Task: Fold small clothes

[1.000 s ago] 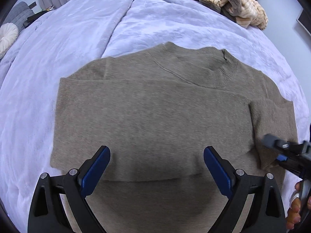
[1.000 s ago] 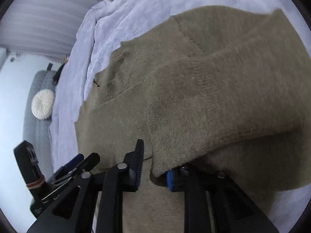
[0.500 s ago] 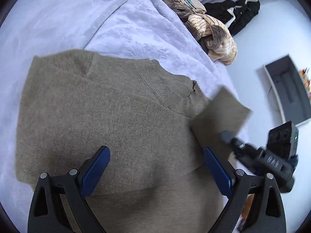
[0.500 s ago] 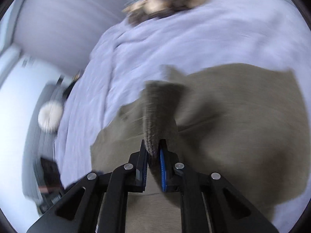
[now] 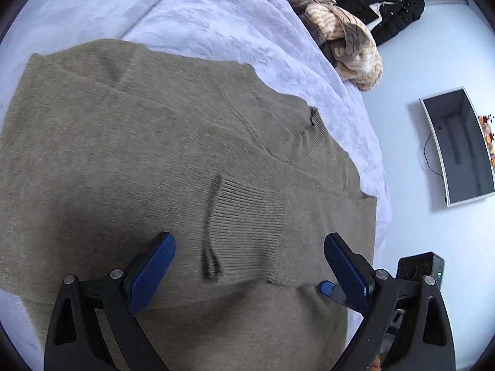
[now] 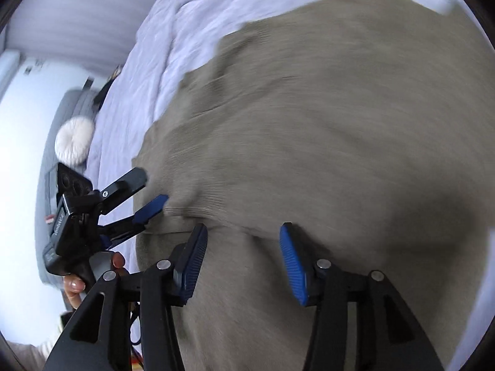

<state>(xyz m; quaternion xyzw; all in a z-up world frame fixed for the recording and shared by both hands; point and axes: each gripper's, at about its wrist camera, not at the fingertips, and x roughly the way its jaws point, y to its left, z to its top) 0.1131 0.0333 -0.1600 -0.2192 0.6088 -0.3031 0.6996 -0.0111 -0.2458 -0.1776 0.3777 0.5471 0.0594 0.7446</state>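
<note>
An olive-brown knit sweater (image 5: 139, 142) lies flat on the lilac bedspread (image 5: 216, 15). One sleeve is folded across its body, and the ribbed cuff (image 5: 247, 225) rests between my left fingers. My left gripper (image 5: 250, 262) is open and empty just above the sweater. My right gripper (image 6: 241, 256) is open and empty over the same sweater (image 6: 324, 123), close to the folded sleeve. The left gripper also shows in the right wrist view (image 6: 145, 193), open at the sweater's edge.
A pile of tan and brown knitwear (image 5: 343, 34) sits at the far corner of the bed, with a black jacket (image 5: 380, 9) on the floor beyond. A grey box (image 5: 461, 145) lies on the floor at the right. A round white cushion (image 6: 74, 140) rests on a grey seat.
My right gripper carried the sleeve across the sweater's body, let it go and opened. The sleeve now lies folded on the body. My left gripper stayed open and swung right.
</note>
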